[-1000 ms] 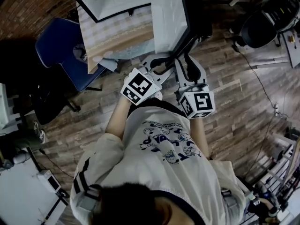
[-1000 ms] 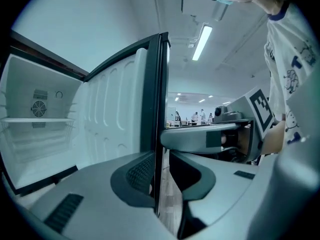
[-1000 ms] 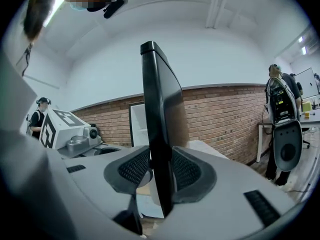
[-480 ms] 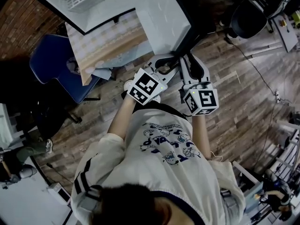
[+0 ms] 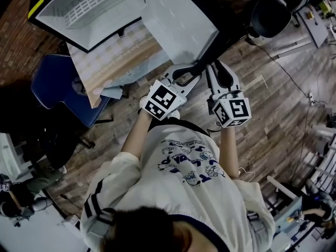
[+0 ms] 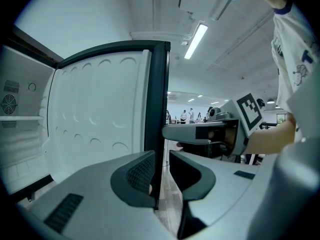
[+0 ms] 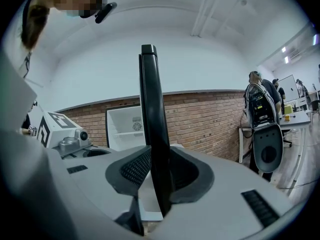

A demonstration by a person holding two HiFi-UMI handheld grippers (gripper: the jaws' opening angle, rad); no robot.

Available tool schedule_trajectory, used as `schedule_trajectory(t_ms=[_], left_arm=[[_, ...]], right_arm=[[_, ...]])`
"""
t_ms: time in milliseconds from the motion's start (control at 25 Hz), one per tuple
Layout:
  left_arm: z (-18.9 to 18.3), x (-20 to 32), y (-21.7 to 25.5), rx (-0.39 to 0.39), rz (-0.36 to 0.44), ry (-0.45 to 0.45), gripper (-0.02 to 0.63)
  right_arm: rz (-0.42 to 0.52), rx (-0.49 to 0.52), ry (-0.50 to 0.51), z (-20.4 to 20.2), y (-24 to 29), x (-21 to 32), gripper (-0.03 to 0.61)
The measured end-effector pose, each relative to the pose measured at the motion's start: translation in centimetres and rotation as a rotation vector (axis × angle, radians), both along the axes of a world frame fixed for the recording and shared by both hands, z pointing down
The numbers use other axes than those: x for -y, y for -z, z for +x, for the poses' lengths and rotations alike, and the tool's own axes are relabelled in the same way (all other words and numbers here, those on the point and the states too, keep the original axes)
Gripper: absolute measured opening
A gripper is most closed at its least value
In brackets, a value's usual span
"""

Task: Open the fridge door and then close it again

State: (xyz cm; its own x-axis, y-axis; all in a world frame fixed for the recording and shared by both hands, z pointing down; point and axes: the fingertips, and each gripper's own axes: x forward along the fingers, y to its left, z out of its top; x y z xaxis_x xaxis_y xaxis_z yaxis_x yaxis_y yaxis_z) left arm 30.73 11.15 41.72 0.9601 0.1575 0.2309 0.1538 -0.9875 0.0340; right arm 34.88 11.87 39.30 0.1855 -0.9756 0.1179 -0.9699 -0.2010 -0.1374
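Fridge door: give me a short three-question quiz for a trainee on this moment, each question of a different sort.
1. True or false: the fridge door is shut.
2. What stands between the jaws of the right gripper? A) the door's dark edge B) a bottle C) nothing
3. Fill in: the wall seen past the right gripper is made of ____.
Key: 1 false, it stands open. 2 A; the jaws are closing around it. 3 brick.
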Motion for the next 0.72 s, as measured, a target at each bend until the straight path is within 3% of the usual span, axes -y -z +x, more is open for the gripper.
schedule_trajectory(t_ms=[720], left_arm=[[2.3, 0.3, 0.1, -0.005, -0.023, -0.01, 0.1]], right_arm=[[-0.018, -0.068, -0.01, 7.2, 0.1, 0.0, 0.114]])
